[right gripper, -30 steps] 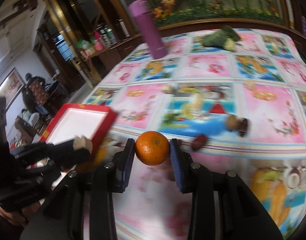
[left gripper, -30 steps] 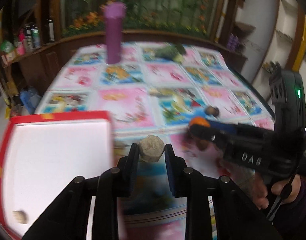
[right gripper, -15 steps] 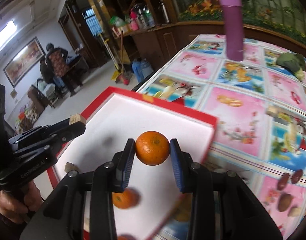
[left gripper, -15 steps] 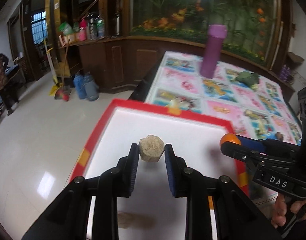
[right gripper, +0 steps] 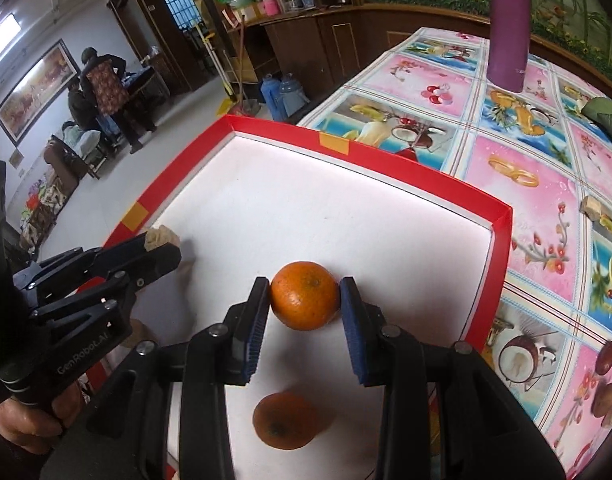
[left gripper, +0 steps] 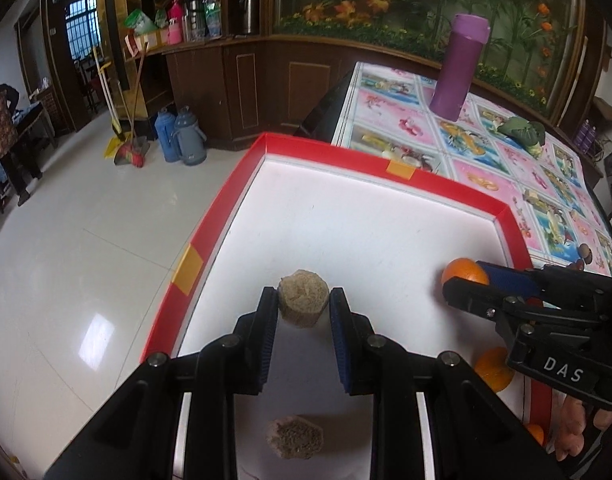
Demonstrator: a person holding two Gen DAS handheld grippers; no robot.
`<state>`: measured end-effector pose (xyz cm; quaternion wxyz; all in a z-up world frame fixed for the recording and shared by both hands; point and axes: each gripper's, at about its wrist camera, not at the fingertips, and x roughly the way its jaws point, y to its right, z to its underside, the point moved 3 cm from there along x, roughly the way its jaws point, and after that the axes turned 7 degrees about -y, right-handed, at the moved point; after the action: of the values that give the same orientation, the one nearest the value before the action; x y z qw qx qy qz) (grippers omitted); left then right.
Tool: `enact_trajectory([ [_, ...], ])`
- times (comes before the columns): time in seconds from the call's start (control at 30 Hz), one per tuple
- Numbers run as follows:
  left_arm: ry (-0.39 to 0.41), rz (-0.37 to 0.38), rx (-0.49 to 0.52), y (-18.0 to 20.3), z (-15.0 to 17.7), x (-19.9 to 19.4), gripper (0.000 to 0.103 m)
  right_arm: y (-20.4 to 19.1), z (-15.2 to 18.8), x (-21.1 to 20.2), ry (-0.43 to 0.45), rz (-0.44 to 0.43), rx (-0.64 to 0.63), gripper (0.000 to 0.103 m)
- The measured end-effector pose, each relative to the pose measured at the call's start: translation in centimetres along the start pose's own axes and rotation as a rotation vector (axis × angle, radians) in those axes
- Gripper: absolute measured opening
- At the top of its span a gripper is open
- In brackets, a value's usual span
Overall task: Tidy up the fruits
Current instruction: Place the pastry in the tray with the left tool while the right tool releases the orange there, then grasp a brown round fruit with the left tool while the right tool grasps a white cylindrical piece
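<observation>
Left gripper (left gripper: 302, 306) is clamped on a tan, rough-skinned round fruit (left gripper: 303, 303), pads touching both sides, held above the white floor of the red-rimmed tray (left gripper: 221, 216). A second tan fruit (left gripper: 294, 438) lies on the tray floor at 6 o'clock, between the gripper's arms.

Right gripper (right gripper: 305, 306) is closed on an orange (right gripper: 305, 301), also above the tray, right half. Another orange (right gripper: 283, 420) sits on the tray floor at 6 o'clock from it.

In the right wrist view, the left gripper is at 9 o'clock near the tray's left rim.

Tray sits at the edge of the fruit-print tablecloth (right gripper: 538, 184). Purple bottle (right gripper: 508, 24) stands upright at 1 o'clock, well apart. Small brown fruits (right gripper: 604, 362) lie on the cloth at 4 o'clock.
</observation>
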<state>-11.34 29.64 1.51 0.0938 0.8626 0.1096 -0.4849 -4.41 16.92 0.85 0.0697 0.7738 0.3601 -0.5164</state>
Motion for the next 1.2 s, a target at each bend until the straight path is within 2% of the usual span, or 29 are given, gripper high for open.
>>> enact_trajectory([
  [0.1,-0.022,-0.003,-0.014,-0.2,0.2,0.2,0.027,0.1,0.0,-0.1,-0.009,-0.006,0.006,0.038],
  [0.17,-0.032,-0.020,-0.020,-0.2,0.2,0.3,0.036,0.2,0.2,-0.3,-0.021,-0.014,0.015,0.038],
  [0.23,-0.027,-0.035,-0.026,-0.1,0.3,0.1,0.055,0.2,0.4,-0.5,-0.024,-0.022,0.017,0.038],
  [0.33,-0.003,-0.055,-0.027,0.3,0.3,-0.8,0.063,0.5,0.7,-1.8,0.011,-0.027,0.014,0.038],
  [0.53,0.049,-0.043,0.004,2.4,0.1,-2.8,0.068,1.3,2.2,-5.0,0.087,-0.001,0.002,0.039],
  [0.7,0.070,-0.011,0.065,5.5,0.6,-4.0,0.069,3.0,4.4,-7.0,0.110,-0.003,0.032,0.039],
  [1.0,0.051,0.061,0.187,11.9,2.4,-4.7,0.069,8.8,10.1,-9.9,0.116,0.060,0.145,0.039],
  [1.2,0.017,0.112,0.270,15.9,4.0,-4.5,0.069,13.8,14.6,-11.5,0.107,0.142,0.234,0.039],
])
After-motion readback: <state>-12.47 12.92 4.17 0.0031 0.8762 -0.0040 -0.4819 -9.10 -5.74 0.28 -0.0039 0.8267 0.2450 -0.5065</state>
